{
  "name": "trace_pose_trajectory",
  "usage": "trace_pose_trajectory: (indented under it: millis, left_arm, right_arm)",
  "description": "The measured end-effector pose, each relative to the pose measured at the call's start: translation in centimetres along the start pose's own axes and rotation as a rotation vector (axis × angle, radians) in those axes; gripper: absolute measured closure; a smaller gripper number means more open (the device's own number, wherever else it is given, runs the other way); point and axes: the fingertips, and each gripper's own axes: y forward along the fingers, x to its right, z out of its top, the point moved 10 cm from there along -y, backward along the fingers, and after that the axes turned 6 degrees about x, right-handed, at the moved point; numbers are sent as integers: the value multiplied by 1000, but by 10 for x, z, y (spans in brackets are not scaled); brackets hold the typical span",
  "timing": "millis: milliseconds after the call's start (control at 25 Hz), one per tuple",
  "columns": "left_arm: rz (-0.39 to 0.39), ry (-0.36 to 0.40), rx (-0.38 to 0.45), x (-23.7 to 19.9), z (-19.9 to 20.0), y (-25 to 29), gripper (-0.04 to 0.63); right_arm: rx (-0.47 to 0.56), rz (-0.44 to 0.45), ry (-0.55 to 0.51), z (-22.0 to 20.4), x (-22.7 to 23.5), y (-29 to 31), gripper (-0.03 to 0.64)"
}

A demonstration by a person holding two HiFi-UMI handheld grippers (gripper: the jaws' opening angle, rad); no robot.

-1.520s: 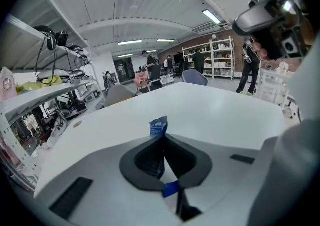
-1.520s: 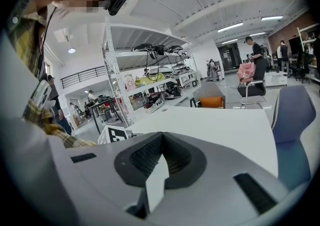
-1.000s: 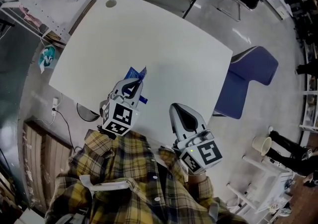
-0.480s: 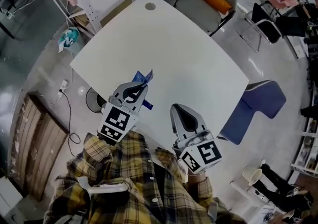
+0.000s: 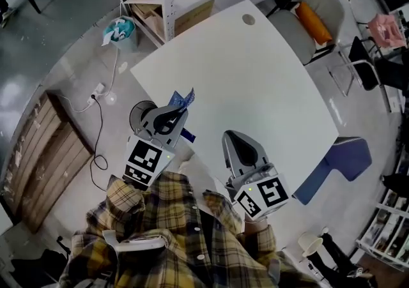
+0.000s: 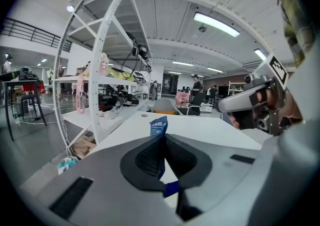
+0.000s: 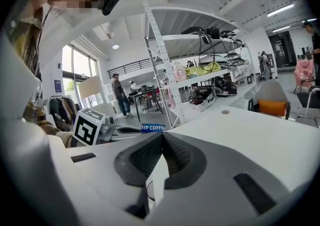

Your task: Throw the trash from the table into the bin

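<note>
Left gripper is clamped tight on the blue drip-coffee sachet, the packet pinched upright between the closed pads with its top sticking out past the tips; the left gripper view shows it dead centre in the jaws. It hangs over the white table, just inside the near edge by the left corner. Right below that edge, on the floor, sits a dark round bin, partly hidden by the gripper's body. Right gripper sits beside it over the same near edge, its jaws pressed together with nothing between them, only bare tabletop beyond. From the right gripper view the sachet's label peeks out just above those closed tips. A white shelf rack stands off the table's left side.
</note>
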Motion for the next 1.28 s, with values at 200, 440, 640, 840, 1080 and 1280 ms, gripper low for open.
trace_pose_trajectory:
  millis: [200,440,640,840,1080,1280]
  left_arm:
    - [35,-19,-9,-64,-7,-50,588]
    - [45,-30,-35,-133,-22,-103,588]
    - [30,-46,-79,-176,-51,-131,588]
    - [-3,-64,-138,-198,-88,-139,588]
    - [-23,-98,-217,-206,-143,-131,588]
    - [-13,-156,-276,-208,-200,-116,588]
  right_arm:
    - [-29,25,3,0,-54,56,618]
    - [-45,38,19,-10,-113,123,618]
    - [-70,42,27,-28,-149,173,618]
    - [-116,52,30,-51,-172,209,618]
    - [-195,73,43,-87,-179,236,618]
    - [-277,89,71,-127,-172,249,618]
